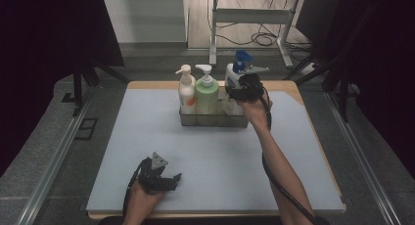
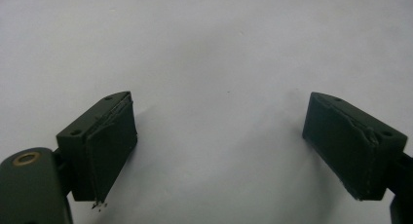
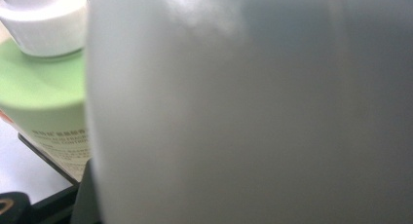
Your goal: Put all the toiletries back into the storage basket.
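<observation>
A green pump bottle [image 1: 207, 93] and cream pump bottle [image 1: 186, 90] stand side by side

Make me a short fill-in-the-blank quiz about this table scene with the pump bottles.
1. The grey tray holds a white bottle and a ____ bottle beside it.
2. The right claw is at a bottle with a ____ pump.
3. The left claw is ____, nothing between its jaws.

Missing words: green; blue; open

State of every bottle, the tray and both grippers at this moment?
White pump bottle with blue head: upright, gripped.
Green pump bottle: upright in tray.
White-orange pump bottle: upright in tray.
Clear rectangular tray: on table.
Right gripper: shut on blue-headed bottle.
Left gripper: open, empty.
</observation>
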The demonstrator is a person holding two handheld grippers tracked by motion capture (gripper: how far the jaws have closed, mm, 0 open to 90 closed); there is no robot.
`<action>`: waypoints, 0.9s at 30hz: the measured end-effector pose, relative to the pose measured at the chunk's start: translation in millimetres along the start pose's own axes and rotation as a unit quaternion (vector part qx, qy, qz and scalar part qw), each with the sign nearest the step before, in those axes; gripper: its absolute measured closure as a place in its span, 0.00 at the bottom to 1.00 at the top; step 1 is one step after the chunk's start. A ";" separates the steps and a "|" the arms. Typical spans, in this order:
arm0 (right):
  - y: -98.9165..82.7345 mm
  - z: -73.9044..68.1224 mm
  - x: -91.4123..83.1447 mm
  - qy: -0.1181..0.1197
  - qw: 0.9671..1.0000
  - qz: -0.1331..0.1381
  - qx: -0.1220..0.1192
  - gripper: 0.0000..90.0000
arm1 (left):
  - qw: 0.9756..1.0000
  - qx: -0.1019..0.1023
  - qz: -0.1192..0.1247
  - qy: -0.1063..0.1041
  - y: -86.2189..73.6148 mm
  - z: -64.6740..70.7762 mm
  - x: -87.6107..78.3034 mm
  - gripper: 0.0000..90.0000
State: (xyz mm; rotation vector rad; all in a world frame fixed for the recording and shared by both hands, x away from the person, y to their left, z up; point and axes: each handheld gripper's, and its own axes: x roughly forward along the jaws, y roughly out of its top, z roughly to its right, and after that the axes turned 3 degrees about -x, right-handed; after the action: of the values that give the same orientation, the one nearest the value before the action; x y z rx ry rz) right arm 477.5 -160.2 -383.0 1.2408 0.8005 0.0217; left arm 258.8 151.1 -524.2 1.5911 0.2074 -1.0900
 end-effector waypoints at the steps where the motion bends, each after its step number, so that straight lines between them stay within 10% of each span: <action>1: -0.8 -0.1 0.6 0.000 1.000 -0.001 0.001 0.42 | 1.000 0.000 0.000 0.000 0.0 0.0 0.0 0.13; 27: -20.4 -5.0 18.8 -0.008 1.000 -0.025 0.002 0.42 | 1.000 0.000 -0.001 0.000 0.1 0.0 -0.2 0.13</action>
State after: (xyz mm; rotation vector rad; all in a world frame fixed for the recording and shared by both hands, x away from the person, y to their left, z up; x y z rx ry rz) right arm 480.3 -155.4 -410.6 1.2236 0.8188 -0.0311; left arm 258.7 151.1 -524.0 1.5915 0.2094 -1.0922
